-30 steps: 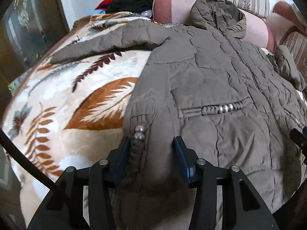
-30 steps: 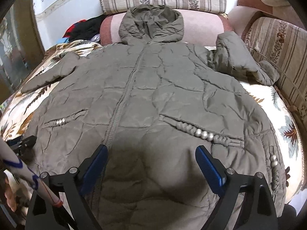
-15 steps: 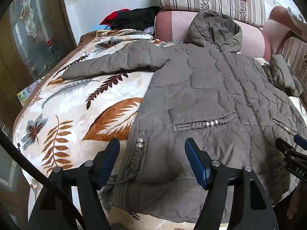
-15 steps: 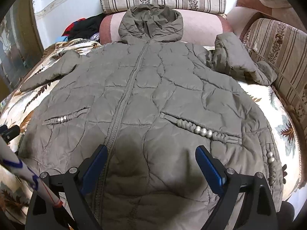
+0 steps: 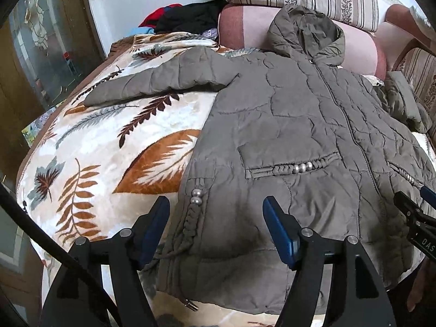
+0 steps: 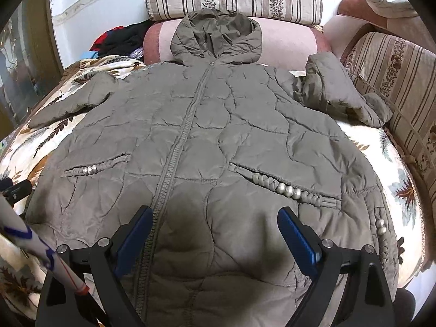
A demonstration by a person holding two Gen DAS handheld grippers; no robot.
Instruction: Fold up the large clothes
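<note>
**Two grippers hover over the coat**

Both jaws stand wide apart, holding nothing: left gripper (image 5: 216, 229) above the hem corner, right gripper (image 6: 214, 234) beside the zipper. The quilted coat (image 6: 218, 141) lies flat on the leaf-print blanket (image 5: 109, 147), hood at 12 o'clock against the sofa cushion (image 6: 286, 41).

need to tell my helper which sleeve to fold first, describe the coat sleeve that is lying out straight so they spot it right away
On the leaf-print blanket lies an olive quilted hooded coat. Follow its shoulder on the glass-door side to the straight sleeve, lying flat across the blanket. The other sleeve is bunched up beside the striped sofa arm.
</note>
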